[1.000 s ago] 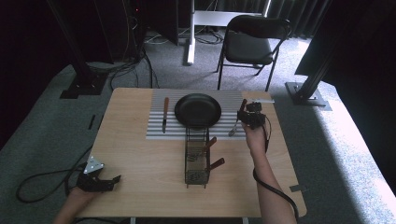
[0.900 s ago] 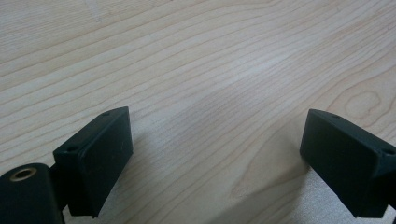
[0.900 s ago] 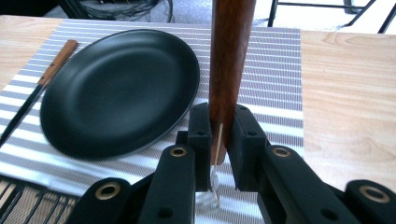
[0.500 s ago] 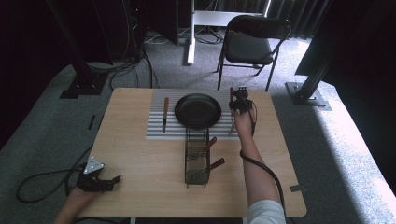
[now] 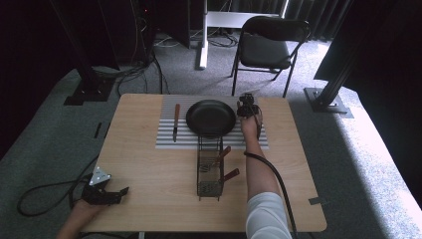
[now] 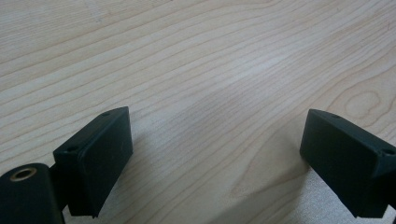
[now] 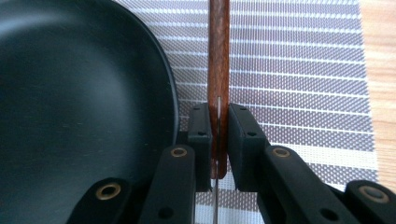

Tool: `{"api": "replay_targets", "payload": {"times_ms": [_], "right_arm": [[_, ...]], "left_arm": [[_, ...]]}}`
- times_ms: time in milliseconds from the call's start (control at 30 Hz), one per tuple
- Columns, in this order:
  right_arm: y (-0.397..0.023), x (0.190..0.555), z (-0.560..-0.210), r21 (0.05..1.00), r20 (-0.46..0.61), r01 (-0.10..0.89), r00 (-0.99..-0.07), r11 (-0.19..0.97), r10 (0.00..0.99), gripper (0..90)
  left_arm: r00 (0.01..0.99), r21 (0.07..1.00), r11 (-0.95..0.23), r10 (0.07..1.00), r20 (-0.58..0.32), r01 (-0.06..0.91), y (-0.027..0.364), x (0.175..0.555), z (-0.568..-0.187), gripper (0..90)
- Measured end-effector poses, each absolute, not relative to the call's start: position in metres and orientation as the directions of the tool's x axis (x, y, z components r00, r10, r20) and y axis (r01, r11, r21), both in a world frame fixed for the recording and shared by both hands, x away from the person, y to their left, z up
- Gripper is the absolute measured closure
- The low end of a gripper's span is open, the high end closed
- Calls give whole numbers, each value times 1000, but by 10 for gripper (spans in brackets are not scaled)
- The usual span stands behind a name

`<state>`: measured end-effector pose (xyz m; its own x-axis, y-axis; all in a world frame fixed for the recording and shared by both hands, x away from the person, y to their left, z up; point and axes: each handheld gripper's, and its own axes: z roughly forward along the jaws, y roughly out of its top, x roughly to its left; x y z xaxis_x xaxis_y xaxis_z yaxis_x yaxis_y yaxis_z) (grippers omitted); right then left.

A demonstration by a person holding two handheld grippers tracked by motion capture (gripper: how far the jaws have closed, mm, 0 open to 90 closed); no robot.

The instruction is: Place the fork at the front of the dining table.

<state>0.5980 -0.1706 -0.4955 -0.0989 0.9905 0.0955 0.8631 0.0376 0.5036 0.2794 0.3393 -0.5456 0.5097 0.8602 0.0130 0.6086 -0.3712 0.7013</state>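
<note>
The right gripper [image 7: 218, 140] pinches a utensil [image 7: 218, 70] by its wooden handle, just beside the black plate [image 7: 79, 107] over the striped mat [image 7: 299, 70] — stiff, light, thin, probably slippery. The left gripper [image 6: 215, 154] rests open — holding nothing.

Grey carpeted floor [image 5: 358, 164] is running all around the light wooden table [image 5: 149, 199]. A black folding chair with a padded seat [image 5: 266, 47] is standing on it just beyond the table's far edge. Dark curtains are hanging along the back and both sides. Black metal stand bases [image 5: 323, 99] are sitting on the carpet to the right and left. Black cables [image 5: 134, 74] are trailing across the far floor. Bright daylight is falling across the carpet at the right.
</note>
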Motion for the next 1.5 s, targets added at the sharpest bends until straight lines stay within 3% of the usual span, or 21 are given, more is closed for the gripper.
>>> {"api": "replay_targets", "payload": {"times_ms": [267,400,467,733,1100,1233,1267,1333,1500], "right_arm": [[-170,602,-509,463,118,885,-111,44,987,788],[-174,600,-507,458,138,888,-109,34,984,687],[-177,596,-501,466,140,884,-117,39,983,682],[-192,565,-483,502,165,864,-131,31,978,642],[-198,526,-496,481,224,876,-171,44,959,628],[-194,528,-502,465,197,882,-185,74,963,652],[-194,529,-504,467,185,881,-182,77,966,759],[-195,530,-505,468,190,881,-179,71,965,823],[-202,530,-507,475,192,879,-160,51,968,851]], "left_arm": [[510,701,-372,860,13,609,339,279,-546,92],[510,701,-371,860,13,609,339,279,-546,92],[510,701,-371,860,13,609,339,279,-546,91],[510,701,-371,860,13,609,339,279,-546,92],[510,701,-371,860,13,609,339,279,-546,92],[510,701,-371,860,13,609,339,279,-546,92],[510,701,-371,860,13,609,339,279,-546,92],[509,701,-371,860,13,609,339,279,-546,92],[510,701,-371,860,13,609,339,279,-546,92]]}}
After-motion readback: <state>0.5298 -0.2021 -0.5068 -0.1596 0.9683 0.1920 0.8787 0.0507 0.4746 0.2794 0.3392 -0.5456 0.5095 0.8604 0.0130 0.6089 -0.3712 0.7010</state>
